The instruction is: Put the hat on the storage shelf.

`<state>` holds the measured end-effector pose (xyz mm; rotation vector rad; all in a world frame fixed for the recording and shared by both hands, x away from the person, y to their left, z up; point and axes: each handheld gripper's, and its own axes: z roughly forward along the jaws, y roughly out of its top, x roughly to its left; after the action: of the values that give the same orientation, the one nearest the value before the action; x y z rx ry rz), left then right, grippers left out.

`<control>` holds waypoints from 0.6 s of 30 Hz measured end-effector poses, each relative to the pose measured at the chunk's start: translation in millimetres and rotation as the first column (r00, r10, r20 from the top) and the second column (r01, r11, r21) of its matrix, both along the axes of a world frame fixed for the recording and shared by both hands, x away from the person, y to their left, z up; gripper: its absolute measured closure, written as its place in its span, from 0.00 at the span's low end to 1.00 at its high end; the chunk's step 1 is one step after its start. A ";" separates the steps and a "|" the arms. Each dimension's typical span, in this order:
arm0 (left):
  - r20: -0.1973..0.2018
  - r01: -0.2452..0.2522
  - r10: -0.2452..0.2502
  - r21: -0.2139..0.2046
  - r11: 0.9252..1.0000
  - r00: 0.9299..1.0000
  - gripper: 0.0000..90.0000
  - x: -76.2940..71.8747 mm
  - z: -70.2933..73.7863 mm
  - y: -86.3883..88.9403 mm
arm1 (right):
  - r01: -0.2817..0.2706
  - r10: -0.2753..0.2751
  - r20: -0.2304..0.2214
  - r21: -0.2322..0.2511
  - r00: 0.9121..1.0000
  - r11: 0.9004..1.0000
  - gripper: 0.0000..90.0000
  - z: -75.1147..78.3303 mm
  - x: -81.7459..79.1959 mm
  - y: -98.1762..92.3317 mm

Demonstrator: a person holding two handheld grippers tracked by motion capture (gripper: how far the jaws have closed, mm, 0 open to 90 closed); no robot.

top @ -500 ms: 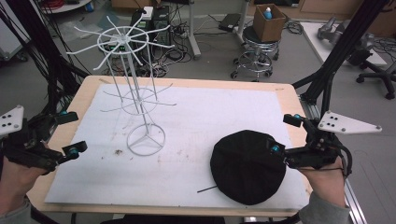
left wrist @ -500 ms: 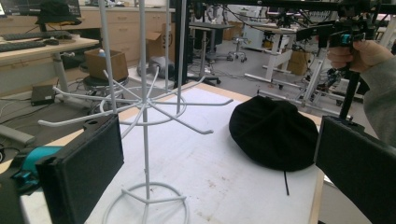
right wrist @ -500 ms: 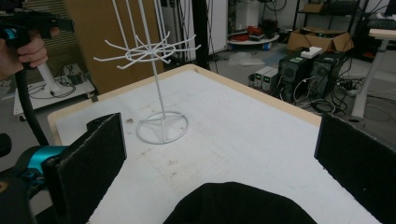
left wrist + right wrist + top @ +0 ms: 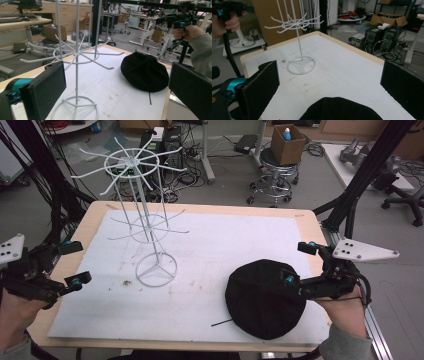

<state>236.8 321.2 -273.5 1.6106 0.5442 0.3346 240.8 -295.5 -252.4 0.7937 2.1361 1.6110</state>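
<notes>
A black round cap [image 4: 265, 297] lies flat on the white sheet at the table's near right; it also shows as a black dome [image 4: 145, 71] and at the bottom edge [image 4: 340, 108]. A white wire rack [image 4: 137, 215] with two tiers of hooks stands on a ring base at the left middle. My right gripper [image 4: 298, 264] hovers open over the cap's right edge, one jaw above the cap, the other past it. Beyond the table's left edge my left gripper [image 4: 76, 263] is held open with nothing between its jaws.
The white sheet [image 4: 210, 240] covers most of the wooden table [image 4: 200, 209]. A thin dark stick [image 4: 221, 322] lies by the cap's near left. Behind the table are a stool with a cardboard box [image 4: 287, 142], cables and black frame legs [image 4: 360, 185].
My right gripper has edged slightly toward the cap. The left gripper, the rack and the cap stay where they were.
</notes>
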 end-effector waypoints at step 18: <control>-0.002 -0.009 0.009 0.016 1.000 1.000 0.02 -0.6 -3.4 -2.1 | -0.089 0.091 0.011 -0.122 0.996 0.989 0.01 -41.8 5.0 6.6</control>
<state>236.1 319.1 -276.8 1.6248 0.5516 0.3442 245.7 -288.9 -294.1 0.6527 2.2629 1.5082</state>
